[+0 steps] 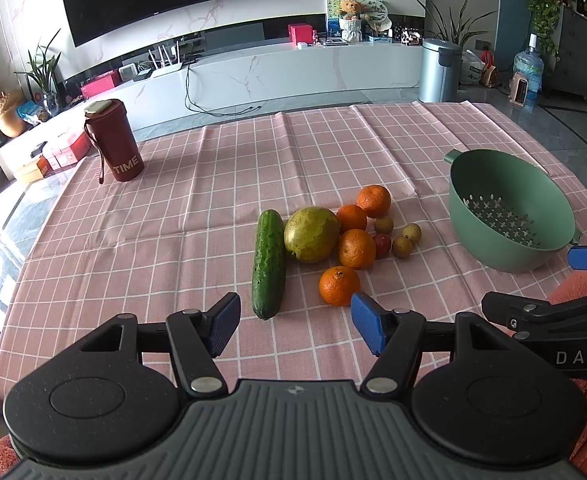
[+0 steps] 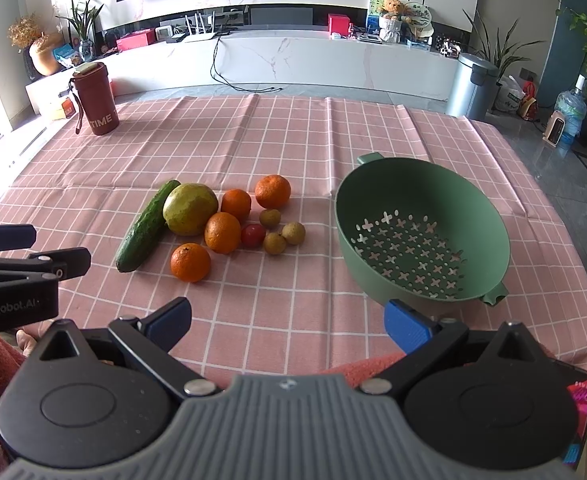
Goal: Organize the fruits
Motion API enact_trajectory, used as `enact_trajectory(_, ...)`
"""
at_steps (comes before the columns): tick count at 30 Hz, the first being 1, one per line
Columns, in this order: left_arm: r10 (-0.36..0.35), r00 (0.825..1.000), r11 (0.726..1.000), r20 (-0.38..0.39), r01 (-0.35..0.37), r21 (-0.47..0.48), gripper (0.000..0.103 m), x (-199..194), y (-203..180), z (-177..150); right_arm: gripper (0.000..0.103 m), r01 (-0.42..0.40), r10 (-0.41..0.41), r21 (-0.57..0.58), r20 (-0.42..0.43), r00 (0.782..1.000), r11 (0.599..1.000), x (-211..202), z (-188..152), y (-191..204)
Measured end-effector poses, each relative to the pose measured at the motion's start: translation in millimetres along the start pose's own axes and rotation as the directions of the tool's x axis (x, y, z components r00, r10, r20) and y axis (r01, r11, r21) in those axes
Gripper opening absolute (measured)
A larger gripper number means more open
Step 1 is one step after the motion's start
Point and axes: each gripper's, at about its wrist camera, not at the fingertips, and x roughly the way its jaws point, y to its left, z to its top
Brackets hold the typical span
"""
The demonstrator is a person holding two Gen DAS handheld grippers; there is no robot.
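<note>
- Far left: red tumbler [image 1: 112, 141] stood on the pink check cloth [image 1: 197, 200], well apart from the fruit; not part of the job, I'd say.
- Left gripper [image 1: 295, 322] hung low over the near edge of the table, jaws spread wide, nothing btwn them. Cucumber [image 1: 268, 264] lay just ahead of it, nearest orange [image 1: 339, 286] beside its right pad.
- Middle: fruit sat in one loose pile — cucumber touching the big green-yellow fruit [image 1: 311, 234], four oranges in all, a small red tomato [image 2: 252, 235], three small brown round fruits [image 2: 284, 232]. All on the cloth, none in the bowl.
- Right gripper [image 2: 287, 320] also released, empty, held back at the near edge.
- Right: green colander [image 2: 421, 236] sat empty, near the pile but apart.
- Step, as I judged it: the very start, w/ no fruit moved yet.
- Next move prob. called for one gripper to reach fwd, straddle the nearest orange w/ jaws wide, close gently, then carry it right into the colander.
</note>
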Motion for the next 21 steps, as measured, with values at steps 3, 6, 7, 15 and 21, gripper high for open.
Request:
enact_trajectory(3, 0.0, 1.0, 1.0, 0.0, 0.0, 0.0, 0.075, 0, 0, 0, 0.098, 0.0, 0.0, -0.001, -0.001, 1.0, 1.0, 0, 0, 1)
enact_trajectory(6, -0.002, 1.0, 1.0, -0.002, 0.002, -0.002, 0.075, 0, 0, 0, 0.098, -0.001, 0.001, -0.002, 0.0, 1.0, 1.0, 0, 0, 1)
enact_trajectory(7, -0.007, 1.0, 1.0, -0.007, 0.007, 0.001, 0.075, 1, 0, 1, 0.098, -0.003, 0.003, -0.001, 0.0, 1.0, 1.0, 1, 0, 1)
enact_trajectory(15, -0.07, 0.997, 0.997, -0.04, 0.071, 0.021, 0.072, 13, 16, 23, 0.098, -0.067, 0.067, -0.022, -0.005, 0.998, 0.997, 6, 17, -3)
enact_trajectory(21, -0.129, 0.989, 0.992, -0.072, 0.129, -0.012, 0.066, 40, 37, 42, 0.091, -0.111, 0.111, 0.036, -0.001, 0.994, 0.993, 19, 43, -1)
